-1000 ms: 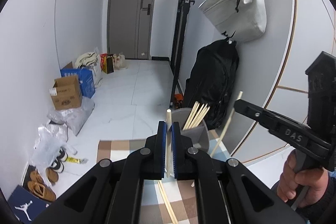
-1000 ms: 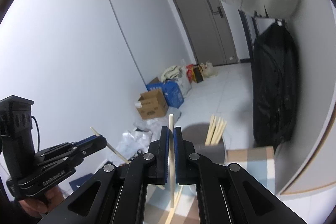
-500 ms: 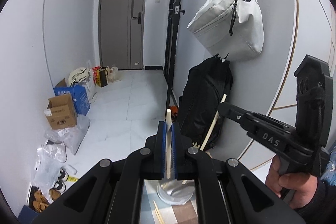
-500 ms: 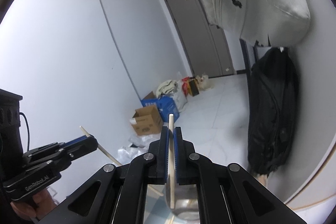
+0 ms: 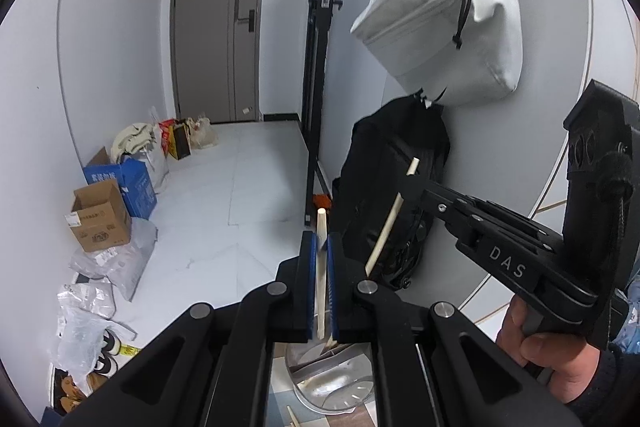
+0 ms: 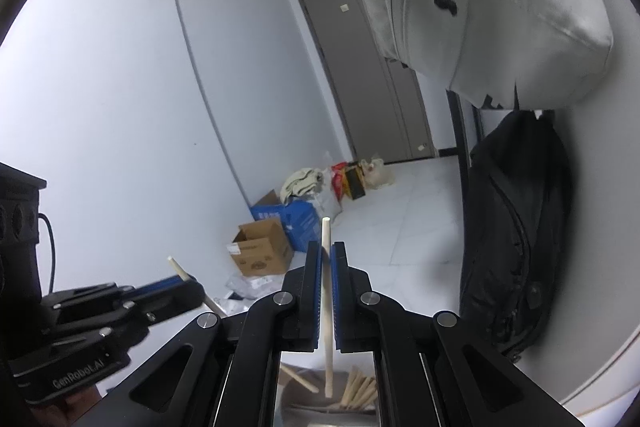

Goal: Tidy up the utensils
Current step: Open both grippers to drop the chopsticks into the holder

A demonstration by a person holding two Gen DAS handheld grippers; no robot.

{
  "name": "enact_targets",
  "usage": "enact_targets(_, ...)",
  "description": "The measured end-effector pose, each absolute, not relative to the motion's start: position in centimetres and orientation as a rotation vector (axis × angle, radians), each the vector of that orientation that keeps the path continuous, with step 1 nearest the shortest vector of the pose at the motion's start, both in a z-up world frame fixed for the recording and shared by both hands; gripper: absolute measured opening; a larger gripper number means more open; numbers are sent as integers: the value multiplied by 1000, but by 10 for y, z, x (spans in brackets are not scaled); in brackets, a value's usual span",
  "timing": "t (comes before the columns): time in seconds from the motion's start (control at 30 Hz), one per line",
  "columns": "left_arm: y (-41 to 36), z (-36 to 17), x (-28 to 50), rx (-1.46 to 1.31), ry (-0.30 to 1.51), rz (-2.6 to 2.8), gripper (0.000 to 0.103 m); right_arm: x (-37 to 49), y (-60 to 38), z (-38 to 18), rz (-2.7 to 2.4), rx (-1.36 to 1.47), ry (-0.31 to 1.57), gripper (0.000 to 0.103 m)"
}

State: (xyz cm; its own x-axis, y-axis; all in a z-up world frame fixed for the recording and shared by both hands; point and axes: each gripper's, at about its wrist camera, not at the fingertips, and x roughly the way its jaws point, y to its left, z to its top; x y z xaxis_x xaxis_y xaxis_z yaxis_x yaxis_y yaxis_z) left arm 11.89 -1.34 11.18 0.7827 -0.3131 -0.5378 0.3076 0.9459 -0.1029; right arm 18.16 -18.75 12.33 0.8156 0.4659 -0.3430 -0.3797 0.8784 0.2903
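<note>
A: Chopsticks: where are they?
B: My left gripper [image 5: 323, 247] pinches one chopstick [image 5: 321, 267], my right gripper [image 6: 325, 259] another [image 6: 327, 307], both above the cup [image 5: 340, 393].
A: Step?
B: Insertion; next, I lower and release.

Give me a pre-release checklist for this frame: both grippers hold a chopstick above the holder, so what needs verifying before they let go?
1. Left gripper shut on its chopstick: ok.
2. Right gripper shut on its chopstick: ok.
3. Both lower tips over the holder mouth: ok.
4. Tips below the rim: cannot tell.
5. Chopsticks not crossing each other: cannot tell.
6. Holder upright, with room beside the stored chopsticks: ok.
</note>
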Motion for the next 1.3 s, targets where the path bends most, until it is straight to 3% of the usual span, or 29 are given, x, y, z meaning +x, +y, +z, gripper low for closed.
enact_targets(1.3,-34,49,167,32,792,-542,1,193,-190,34,524,213,561,4)
